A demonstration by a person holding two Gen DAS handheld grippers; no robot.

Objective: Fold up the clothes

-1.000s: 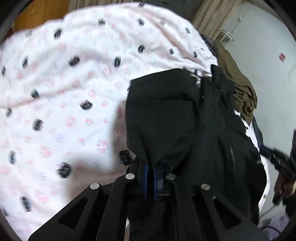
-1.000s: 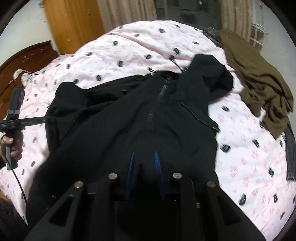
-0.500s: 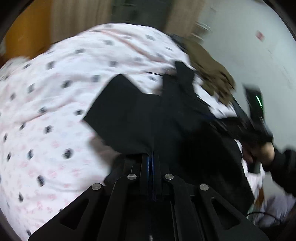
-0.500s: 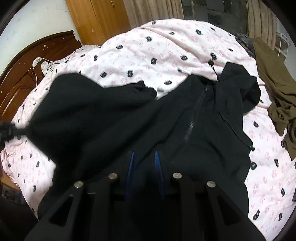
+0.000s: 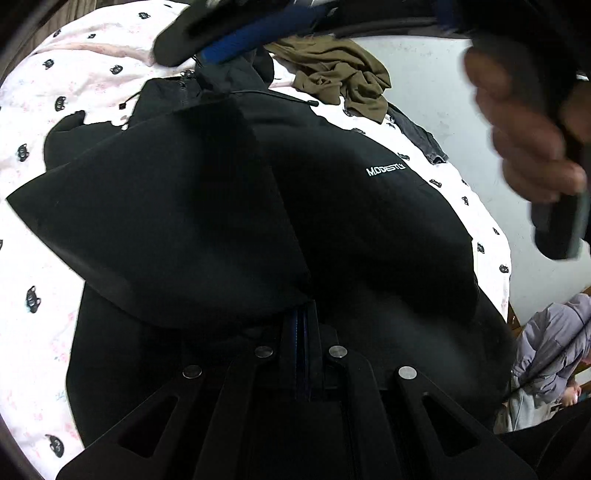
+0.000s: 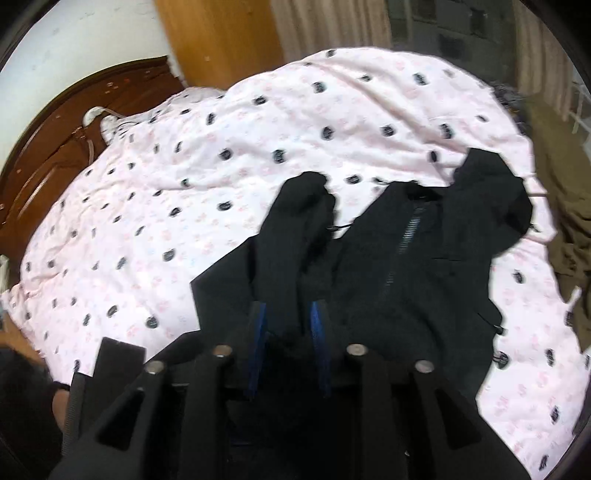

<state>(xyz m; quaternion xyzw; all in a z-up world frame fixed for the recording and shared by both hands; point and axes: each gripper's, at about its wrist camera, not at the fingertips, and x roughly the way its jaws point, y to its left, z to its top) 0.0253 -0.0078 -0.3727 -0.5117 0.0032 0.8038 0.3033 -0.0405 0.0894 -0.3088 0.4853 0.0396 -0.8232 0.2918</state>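
Note:
A black hooded jacket (image 5: 351,221) lies spread on the bed, zipper up, with a white logo on one side. My left gripper (image 5: 301,317) is shut on the jacket's left edge and holds that flap (image 5: 166,229) folded over the body. My right gripper (image 6: 288,321) stands with its blue pads apart over the jacket (image 6: 424,266), dark cloth between them; it also shows at the top of the left wrist view (image 5: 251,33), held by a hand (image 5: 524,122).
The bed has a pink duvet with dark cat prints (image 6: 221,155). An olive garment (image 5: 332,74) and a dark grey one (image 5: 417,136) lie at the far side. A wooden headboard (image 6: 55,155) stands at left. A grey puffer jacket (image 5: 546,350) sits beside the bed.
My left gripper has carried the jacket's flap across over the body. My right gripper has moved up and left over the jacket, crossing the left wrist view.

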